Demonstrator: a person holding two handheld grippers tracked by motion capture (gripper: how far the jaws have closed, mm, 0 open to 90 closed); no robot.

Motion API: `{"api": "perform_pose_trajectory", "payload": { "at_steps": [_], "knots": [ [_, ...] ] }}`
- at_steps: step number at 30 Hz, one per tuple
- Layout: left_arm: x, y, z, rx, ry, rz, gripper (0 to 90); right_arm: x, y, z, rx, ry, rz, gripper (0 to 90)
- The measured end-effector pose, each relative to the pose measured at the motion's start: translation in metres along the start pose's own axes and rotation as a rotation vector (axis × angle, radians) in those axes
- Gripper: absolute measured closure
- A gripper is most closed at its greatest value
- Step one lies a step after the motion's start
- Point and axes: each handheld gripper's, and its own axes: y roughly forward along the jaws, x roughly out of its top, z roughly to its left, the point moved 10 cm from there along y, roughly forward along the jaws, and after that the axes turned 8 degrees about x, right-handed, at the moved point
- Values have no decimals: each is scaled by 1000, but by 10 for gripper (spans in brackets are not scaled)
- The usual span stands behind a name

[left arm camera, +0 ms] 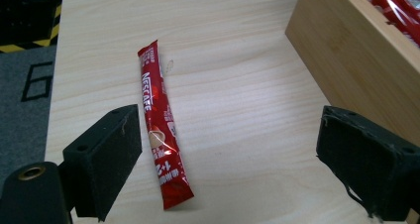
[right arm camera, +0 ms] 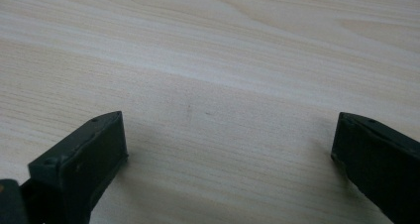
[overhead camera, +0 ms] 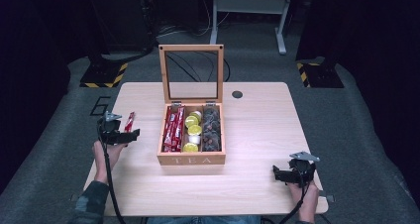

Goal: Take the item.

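- Pale wooden worktop (overhead camera: 257, 135), set on grey carpet in a dark room.
- Near the middle: open wooden tea box (overhead camera: 190, 159), "TEA" lettered on its front wall, with the glass-paned lid (overhead camera: 191, 73) standing upright at the back.
- Three compartments inside: red stick sachets (overhead camera: 174, 129) in the left one, yellow-lidded round pots (overhead camera: 192, 131) in the middle one, dark wrapped pieces (overhead camera: 212, 130) in the right one; too small to tell more about these.
- Left of the box and apart from it: a single red Nescafe sachet (left arm camera: 159, 122), flat on the wood, lengthwise away from the person, seen in the high view (overhead camera: 130, 121) just beyond the left gripper.
- Left gripper (overhead camera: 128, 135) held low over the worktop's left side by a hand (overhead camera: 105, 154) in a patterned sleeve.
- In the left gripper view: fingers (left arm camera: 106, 157) spread wide, holding nothing; sachet's near end between them, close beside the left finger, not gripped; box's side wall (left arm camera: 356, 60) past the right finger.
- Right gripper (overhead camera: 278, 174) near the worktop's front right corner, well apart from the box, grey three-cornered plate on top, cable trailing toward the person.
- In the right gripper view: fingers (right arm camera: 86, 159) likewise wide, nothing between them but bare wood grain.
- Small dark round spot (overhead camera: 237, 94) on the worktop behind the box, to the right of the lid.
- Yellow-and-black striped bases (overhead camera: 105, 75) on the floor beyond the far corners.
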Motion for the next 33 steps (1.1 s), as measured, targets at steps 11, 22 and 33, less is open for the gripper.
{"api": "perform_pose_trajectory", "payload": {
  "at_steps": [11,22,33],
  "knots": [
    [-6,-29,-11,-21,41,-35,98,0,0,0,0,0,0,1],
    [-22,-50,-20,-29,67,-54,99,0,0,0,-1,1,0,1],
    [-52,-58,-19,-22,73,-33,98,0,0,0,-1,-1,-1,1]
  ]
}}
